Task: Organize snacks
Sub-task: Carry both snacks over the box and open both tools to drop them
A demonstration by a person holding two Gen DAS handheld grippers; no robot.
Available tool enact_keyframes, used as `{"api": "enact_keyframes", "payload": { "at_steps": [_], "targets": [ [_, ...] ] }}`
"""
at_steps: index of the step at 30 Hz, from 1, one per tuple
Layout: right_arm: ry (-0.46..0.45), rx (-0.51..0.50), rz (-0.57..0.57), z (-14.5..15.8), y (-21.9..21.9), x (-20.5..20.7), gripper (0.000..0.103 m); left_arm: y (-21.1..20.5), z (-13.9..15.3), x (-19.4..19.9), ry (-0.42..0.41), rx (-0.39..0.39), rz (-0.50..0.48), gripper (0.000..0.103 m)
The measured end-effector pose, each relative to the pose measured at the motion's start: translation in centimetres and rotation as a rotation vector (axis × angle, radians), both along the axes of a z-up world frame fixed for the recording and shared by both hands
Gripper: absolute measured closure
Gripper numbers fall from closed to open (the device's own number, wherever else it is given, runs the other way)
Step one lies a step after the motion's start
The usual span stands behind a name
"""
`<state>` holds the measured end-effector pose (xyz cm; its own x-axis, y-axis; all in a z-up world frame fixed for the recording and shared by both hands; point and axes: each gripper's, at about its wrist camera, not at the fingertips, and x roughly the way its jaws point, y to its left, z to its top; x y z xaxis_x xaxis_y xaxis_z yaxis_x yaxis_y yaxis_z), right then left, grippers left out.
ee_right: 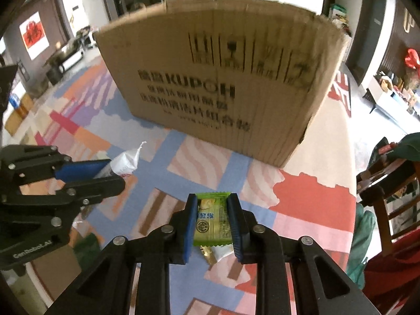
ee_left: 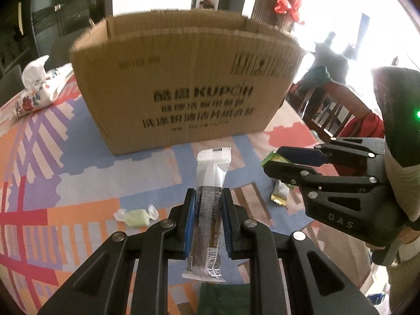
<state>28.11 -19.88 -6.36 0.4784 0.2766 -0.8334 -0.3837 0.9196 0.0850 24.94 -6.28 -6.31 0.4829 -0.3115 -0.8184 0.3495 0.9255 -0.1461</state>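
Observation:
An open cardboard box (ee_left: pixel 183 84) stands on the patterned tablecloth; it also shows in the right wrist view (ee_right: pixel 223 84). My left gripper (ee_left: pixel 208 194) is shut on a long brown-and-white snack bar (ee_left: pixel 210 199), held above the table in front of the box; this gripper shows at the left of the right wrist view (ee_right: pixel 113 173). My right gripper (ee_right: pixel 212 202) is shut on a green snack packet (ee_right: pixel 214 220), held above the table; it shows at the right of the left wrist view (ee_left: pixel 273 161).
A pale green wrapped candy (ee_left: pixel 136 216) and a gold-edged snack packet (ee_left: pixel 281 193) lie on the tablecloth (ee_left: pixel 78 183). A floral tissue pack (ee_left: pixel 39 89) lies left of the box. Wooden chairs (ee_right: pixel 388 199) stand at the table's right side.

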Motion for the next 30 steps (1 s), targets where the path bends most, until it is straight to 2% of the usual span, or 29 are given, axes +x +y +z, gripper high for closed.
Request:
{"api": "enact_keyframes", "payload": {
  "at_steps": [14, 24, 30],
  "targets": [
    [-0.176, 0.088, -0.034, 7.8, 0.3, -2.4, 0.078, 1.2, 7.4, -1.3, -0.178, -0.024, -0.001, 0.083],
    [-0.258, 0.149, -0.065, 11.7, 1.0, -1.6, 0.078, 1.7, 11.8, 0.7, -0.271, 0.004, 0.016, 0.084],
    [-0.294, 0.167, -0.103, 13.8, 0.9, 0.1, 0.078, 1.9, 13.7, 3.4, -0.276, -0.003, 0.025, 0.084]
  ]
}}
